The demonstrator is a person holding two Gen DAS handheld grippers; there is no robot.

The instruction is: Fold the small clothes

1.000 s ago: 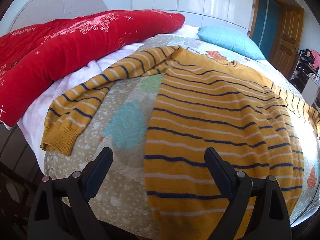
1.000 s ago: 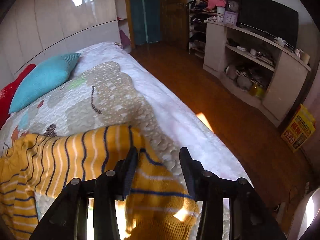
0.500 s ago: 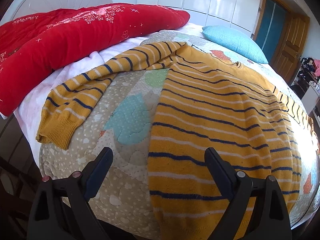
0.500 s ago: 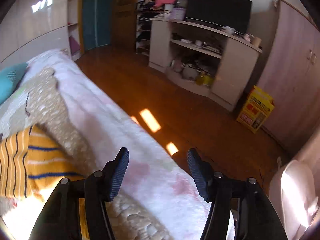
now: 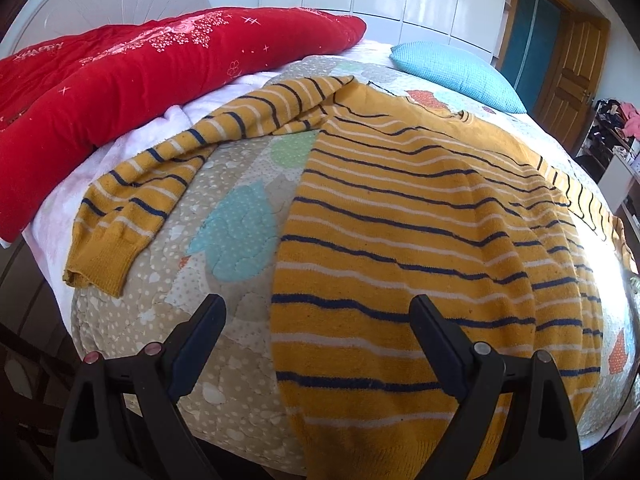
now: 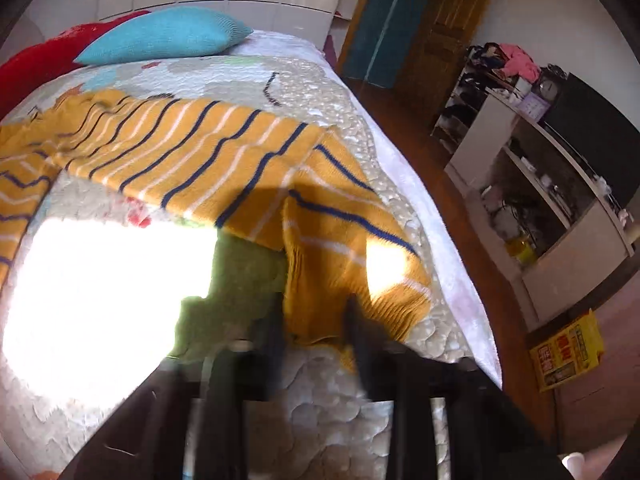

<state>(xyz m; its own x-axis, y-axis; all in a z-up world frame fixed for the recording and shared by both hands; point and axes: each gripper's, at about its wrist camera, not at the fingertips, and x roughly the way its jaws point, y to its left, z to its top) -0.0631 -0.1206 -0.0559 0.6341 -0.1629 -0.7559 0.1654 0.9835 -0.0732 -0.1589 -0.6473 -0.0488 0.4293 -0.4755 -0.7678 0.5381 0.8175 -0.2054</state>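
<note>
red duvet [image 5: 132, 76]: bunched along the far left of the bed, its left end runs out of the picture
left sleeve [image 5: 132, 208]: lies out flat to the left, cuff near the bed's edge, top part tucked against the duvet
left tool [image 5: 316, 316]: fingers spread wide, nothing between them, hanging above the sweater's left edge and the quilt
sweater [image 5: 420, 208]: mustard with navy and white stripes, spread over the bed, bottom hem droops over the near edge so you can't see where it ends
quilt [image 5: 240, 232]: patterned, covers the bed under the sweater
blue pillow [image 5: 456, 68]: far end of the bed, past the sweater's neck
right sleeve [image 6: 224, 160]: stretches toward the bed's right edge, cuff [image 6: 332, 292] folded back on itself
right tool [image 6: 316, 320]: super blurry, jaws closing with the cuff between them, can't really make out whether the pads bite yet
sun patch [image 6: 100, 292]: blown out white, hides that bit of quilt
shelf unit [image 6: 540, 200]: right of the bed, clutter too small to tell
</note>
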